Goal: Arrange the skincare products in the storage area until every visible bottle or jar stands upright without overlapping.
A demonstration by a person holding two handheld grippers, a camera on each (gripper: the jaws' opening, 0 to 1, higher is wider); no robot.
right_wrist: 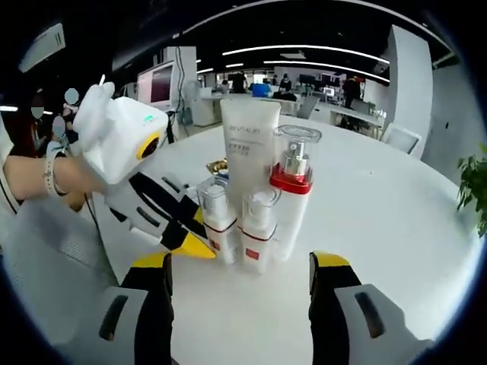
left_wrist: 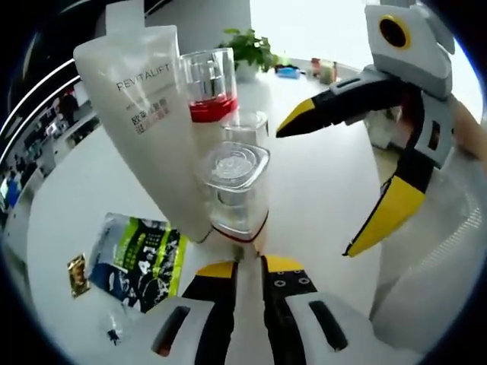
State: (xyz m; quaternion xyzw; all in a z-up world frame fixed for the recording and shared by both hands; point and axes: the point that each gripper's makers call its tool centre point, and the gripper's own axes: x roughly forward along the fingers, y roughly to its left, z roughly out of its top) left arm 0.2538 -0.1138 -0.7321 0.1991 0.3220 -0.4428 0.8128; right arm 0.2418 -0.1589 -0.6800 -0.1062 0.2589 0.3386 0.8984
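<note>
The left gripper has its jaws narrow, just short of a small bottle. The right gripper is spread wide before the tube and bottles, while a packet lies left of the left fingers.

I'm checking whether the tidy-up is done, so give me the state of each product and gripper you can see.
White Revitalift tube: upright, cap down.
Tall clear pump bottle with red collar: upright.
Two small clear-capped white bottles with red bands: upright, close together at the front.
Green printed sachet: lying flat.
Left gripper: nearly shut, by a small bottle's base.
Right gripper: open, empty.
</note>
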